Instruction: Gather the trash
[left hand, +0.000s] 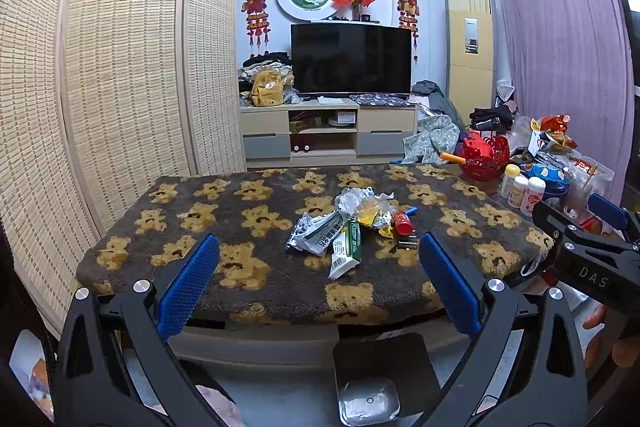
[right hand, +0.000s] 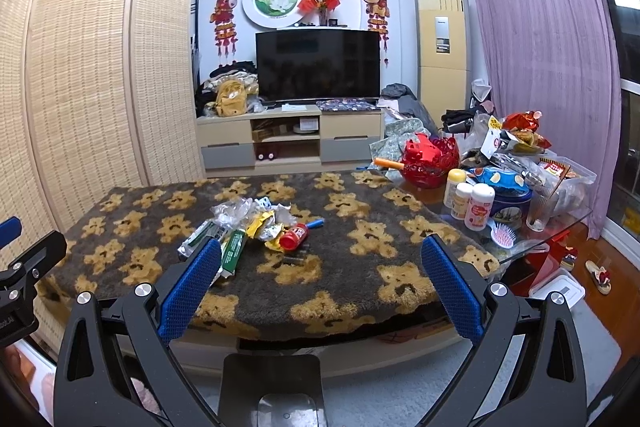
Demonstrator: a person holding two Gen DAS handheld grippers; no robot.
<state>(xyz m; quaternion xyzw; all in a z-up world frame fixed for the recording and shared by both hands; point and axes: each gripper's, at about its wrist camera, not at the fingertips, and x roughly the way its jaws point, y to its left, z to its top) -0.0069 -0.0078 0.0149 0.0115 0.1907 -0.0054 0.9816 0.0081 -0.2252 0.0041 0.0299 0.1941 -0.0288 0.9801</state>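
My left tongs [left hand: 318, 281] and right tongs [right hand: 320, 283] both gape wide, holding nothing and touching nothing, short of the table's [left hand: 256, 279] near edge. The trash pile [left hand: 344, 227] lies mid-table on the bear-print cover: crumpled wrappers, a green-and-white carton [left hand: 346, 253], a red bottle [right hand: 295, 237]. Its print is too small to read.
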